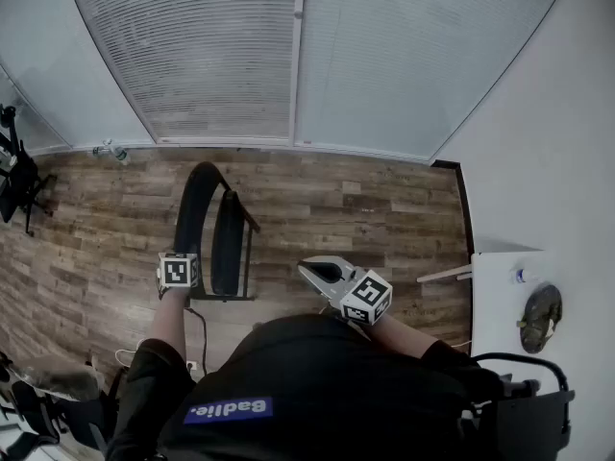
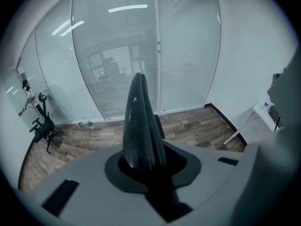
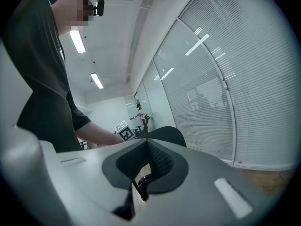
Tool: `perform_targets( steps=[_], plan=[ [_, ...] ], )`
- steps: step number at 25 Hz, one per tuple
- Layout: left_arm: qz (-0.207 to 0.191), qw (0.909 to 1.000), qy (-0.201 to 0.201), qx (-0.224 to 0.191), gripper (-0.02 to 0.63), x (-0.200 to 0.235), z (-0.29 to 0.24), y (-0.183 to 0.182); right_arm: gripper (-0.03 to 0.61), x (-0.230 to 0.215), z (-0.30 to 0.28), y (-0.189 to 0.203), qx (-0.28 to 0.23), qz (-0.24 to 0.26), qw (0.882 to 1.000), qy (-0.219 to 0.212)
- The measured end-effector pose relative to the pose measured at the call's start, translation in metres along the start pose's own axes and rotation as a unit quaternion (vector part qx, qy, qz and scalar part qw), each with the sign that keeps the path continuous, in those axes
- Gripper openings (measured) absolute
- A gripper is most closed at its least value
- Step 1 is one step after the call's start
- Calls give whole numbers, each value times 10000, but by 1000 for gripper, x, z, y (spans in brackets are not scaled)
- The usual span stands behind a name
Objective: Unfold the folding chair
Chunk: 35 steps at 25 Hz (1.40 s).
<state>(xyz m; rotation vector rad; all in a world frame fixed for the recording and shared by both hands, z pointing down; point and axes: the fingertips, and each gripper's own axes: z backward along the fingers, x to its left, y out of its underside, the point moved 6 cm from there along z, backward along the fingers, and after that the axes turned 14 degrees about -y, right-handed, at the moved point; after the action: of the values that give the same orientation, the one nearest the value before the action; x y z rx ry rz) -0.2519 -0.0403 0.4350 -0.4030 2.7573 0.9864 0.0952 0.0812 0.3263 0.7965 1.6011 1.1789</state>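
The folding chair (image 1: 229, 243) stands on the wooden floor (image 1: 384, 209) a little left of the middle, between the glass wall (image 1: 384, 56) with its lowered blinds and the person. Its black backrest (image 1: 195, 205) and seat (image 1: 231, 221) stand close side by side and nearly upright, so the chair is not yet opened out. The left gripper (image 1: 180, 275) points steeply down at the near end of the backrest. In the left gripper view, the glossy black edge of that backrest rises straight out from between its jaws, which are clamped on it. The right gripper (image 1: 306, 267) is held about level to the right of the chair, apart from it. Its jaws are pressed together with nothing between them, and its tip is turned toward the chair. A white table (image 1: 500, 296) stands at the floor's right edge against the wall, well apart from the chair.
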Motion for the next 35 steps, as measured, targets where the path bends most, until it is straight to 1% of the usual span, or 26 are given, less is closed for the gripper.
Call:
perform_targets(
  steps=[9, 14, 23, 28, 35],
  plan=[
    [-59, 10000, -28, -43, 74, 1, -5, -4, 2, -4, 3, 5, -27, -107, 9999, 72],
    [-4, 10000, -7, -52, 74, 2, -6, -6, 2, -3, 1, 4, -112, -169, 9998, 34],
    [-1, 10000, -27, -8, 74, 7, -6, 1, 2, -2, -6, 11, -137, -247, 9996, 86],
    [1, 10000, 4, -24, 74, 15, -7, 0, 3, -6, -20, 13, -126, -316, 9994, 53],
    [13, 10000, 48, -26, 74, 6, -10, -1, 2, -14, -27, 22, -111, -469, 9988, -39]
  ],
)
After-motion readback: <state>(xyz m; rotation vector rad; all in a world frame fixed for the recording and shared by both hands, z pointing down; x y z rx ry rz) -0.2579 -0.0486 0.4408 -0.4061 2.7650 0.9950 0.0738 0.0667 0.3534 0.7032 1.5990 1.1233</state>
